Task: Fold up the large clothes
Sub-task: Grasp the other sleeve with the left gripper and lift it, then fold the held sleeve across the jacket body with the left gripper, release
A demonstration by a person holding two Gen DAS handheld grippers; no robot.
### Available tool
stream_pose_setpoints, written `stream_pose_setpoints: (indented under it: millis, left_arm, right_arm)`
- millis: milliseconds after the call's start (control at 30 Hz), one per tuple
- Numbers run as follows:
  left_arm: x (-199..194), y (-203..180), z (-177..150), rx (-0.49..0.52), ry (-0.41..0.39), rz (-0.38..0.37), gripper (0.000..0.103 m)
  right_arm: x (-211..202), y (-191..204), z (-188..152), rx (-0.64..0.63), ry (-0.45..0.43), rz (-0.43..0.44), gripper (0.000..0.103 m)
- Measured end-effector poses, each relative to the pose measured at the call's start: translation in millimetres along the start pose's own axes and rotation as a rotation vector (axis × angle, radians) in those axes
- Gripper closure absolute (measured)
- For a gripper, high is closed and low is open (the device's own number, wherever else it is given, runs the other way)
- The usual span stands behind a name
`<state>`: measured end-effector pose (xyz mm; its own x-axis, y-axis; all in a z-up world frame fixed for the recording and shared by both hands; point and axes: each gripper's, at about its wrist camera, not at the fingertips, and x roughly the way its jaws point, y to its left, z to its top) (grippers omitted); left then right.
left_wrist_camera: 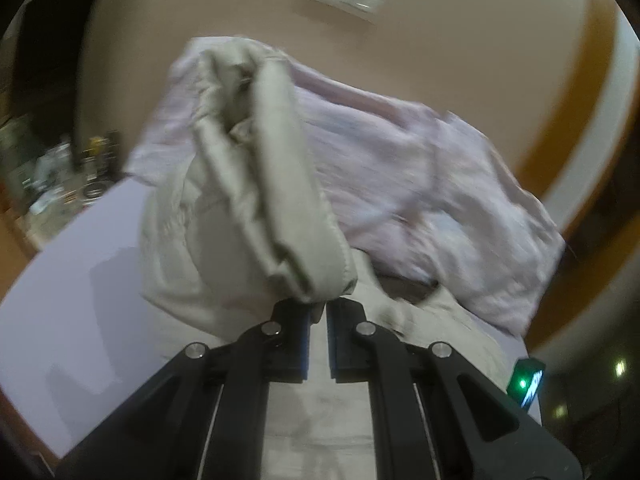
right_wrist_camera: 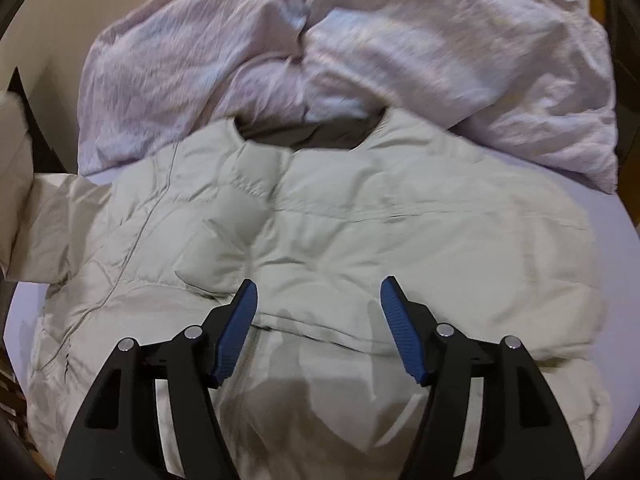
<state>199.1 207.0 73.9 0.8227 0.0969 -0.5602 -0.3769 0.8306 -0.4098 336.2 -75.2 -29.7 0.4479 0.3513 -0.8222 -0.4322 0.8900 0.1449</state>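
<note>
Left hand-held gripper [left_wrist_camera: 318,312] is clamped on the sleeve cuff [left_wrist_camera: 320,276] of the beige padded jacket [right_wrist_camera: 320,240], lifted over the body; right hand-held gripper [right_wrist_camera: 318,300] hangs open and empty above it. Jacket lies on the white counter [left_wrist_camera: 80,264], apparently barely folded.

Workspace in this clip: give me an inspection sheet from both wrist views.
Surface: pale lavender bed sheet, partly covered.
Job's things: beige padded jacket spread flat; its sleeve lifted by the cuff.
Clutter: crumpled pinkish-white blanket beyond the jacket collar.
Grippers: left gripper shut on the sleeve cuff; right gripper open above the jacket, nothing between its jaws.
Cables: nothing seen.
Surroundings: beige wall with a blurred white plate; cluttered shelf at the left, too blurred to identify.
</note>
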Motion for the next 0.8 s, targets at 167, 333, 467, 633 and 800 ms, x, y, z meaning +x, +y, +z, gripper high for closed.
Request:
stream_pose_setpoints:
  millis: [167, 333, 467, 633, 800]
  left_arm:
    - [25.5, -62.6, -24.4, 0.097, 0.07, -0.113, 0.097]
    - [60.7, -111.3, -54.7, 0.18, 0.152, -0.178, 0.097]
    - [88.2, -134.3, -83.6, 0.237, 0.224, -0.177, 0.097]
    - [122.2, -149.3, -117.9, 0.293, 0.323, -0.155, 0.096]
    - [129.3, -139.6, -137.8, 0.322, 0.405, -0.135, 0.083]
  right_arm:
    - [-28.0, -29.7, -6.6, 0.058, -0.045, -0.028, 0.036]
    - [-42.7, -58.9, -13.1, 0.107, -0.067, -0.054, 0.036]
    - [-51.2, -80.3, -15.1, 0.153, -0.084, -0.068, 0.036]
    - [-55.4, -92.1, -12.9, 0.189, -0.1, -0.069, 0.036]
    - [-56.1, -83.7, -9.7, 0.18, -0.115, -0.038, 0.038]
